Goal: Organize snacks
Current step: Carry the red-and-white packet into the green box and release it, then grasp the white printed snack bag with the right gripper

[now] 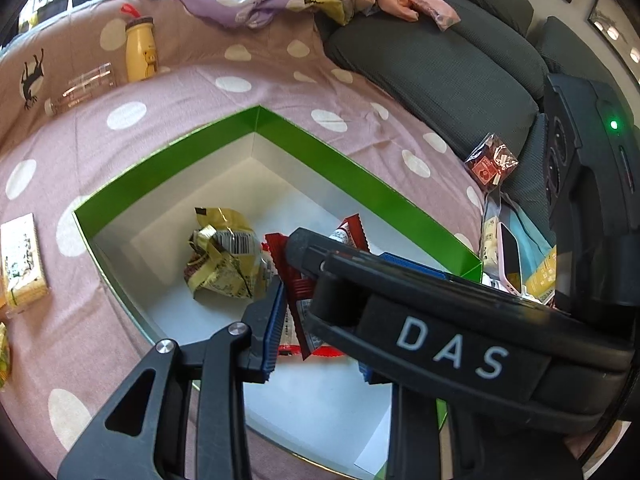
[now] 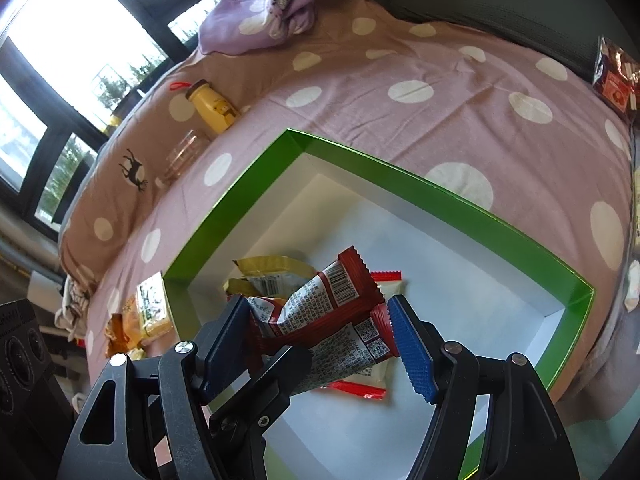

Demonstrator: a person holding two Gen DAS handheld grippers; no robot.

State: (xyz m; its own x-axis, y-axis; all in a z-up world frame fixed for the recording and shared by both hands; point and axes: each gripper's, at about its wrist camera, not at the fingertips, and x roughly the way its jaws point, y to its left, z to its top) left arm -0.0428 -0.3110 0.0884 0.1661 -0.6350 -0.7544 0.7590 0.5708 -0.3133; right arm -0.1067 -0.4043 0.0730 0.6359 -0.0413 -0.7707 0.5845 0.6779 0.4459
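A green box (image 1: 320, 148) with a white inside lies on the dotted bedspread; it also shows in the right wrist view (image 2: 440, 196). Inside are a crumpled gold snack bag (image 1: 224, 256) and red snack bars (image 1: 296, 300). In the right wrist view my right gripper (image 2: 320, 332) hangs over the box, its blue pads either side of two red bars (image 2: 320, 312), jaws wide and not pressing them. My left gripper (image 1: 320, 320) is open above the same bars; the other gripper's body hides its right finger.
A yellow bottle (image 1: 140, 48) and a clear bottle (image 1: 80, 88) lie at the far side. A pale snack pack (image 1: 22, 264) lies left of the box. A red packet (image 1: 490, 162) sits on the grey cushion. A phone (image 1: 510, 258) and packets lie at right.
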